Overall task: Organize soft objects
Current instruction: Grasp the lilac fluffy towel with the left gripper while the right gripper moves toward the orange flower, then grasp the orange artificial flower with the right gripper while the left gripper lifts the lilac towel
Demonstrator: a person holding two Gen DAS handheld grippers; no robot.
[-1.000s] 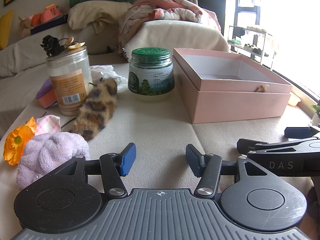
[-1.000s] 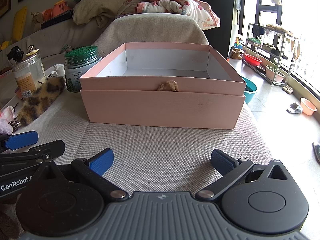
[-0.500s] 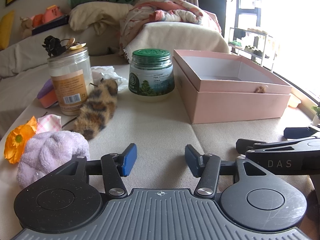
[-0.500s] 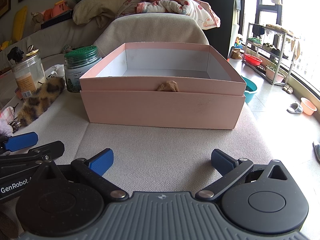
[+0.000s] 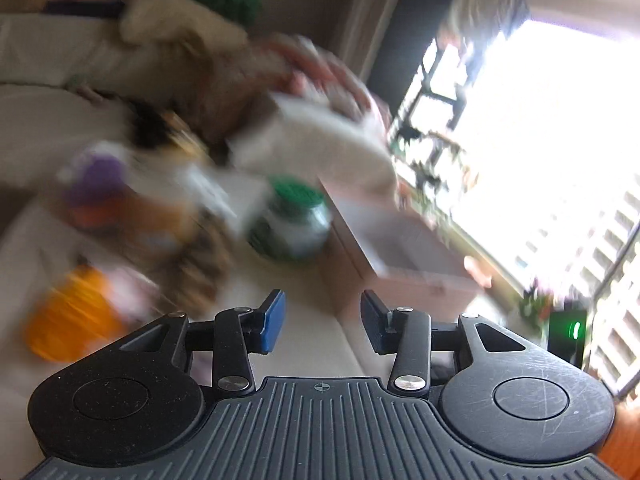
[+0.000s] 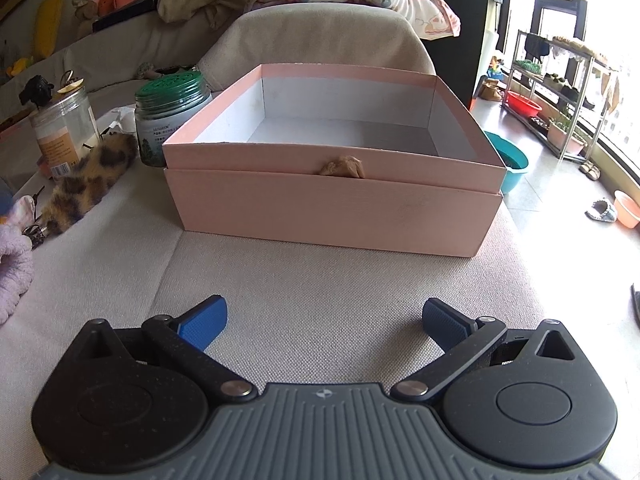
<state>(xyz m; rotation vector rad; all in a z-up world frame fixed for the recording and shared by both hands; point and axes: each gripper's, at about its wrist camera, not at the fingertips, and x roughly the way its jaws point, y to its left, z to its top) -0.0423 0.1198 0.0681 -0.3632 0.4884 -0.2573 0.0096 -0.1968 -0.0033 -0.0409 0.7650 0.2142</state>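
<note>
Right tongs spread wide, empty, over beige woven fabric surface. Open pink cardboard box straight ahead, nothing visible inside. Fuzzy leopard-print soft piece left of box, beside green-lidded glass jar; lilac fluffy towel bundle at left edge. Left tongs spread, empty; view tilted, motion-blurred.

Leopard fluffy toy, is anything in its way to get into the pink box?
Nothing visible blocks it. The leopard toy lies left of the open pink box, with bare cushion between; the green-lidded jar stands behind that path.
</note>
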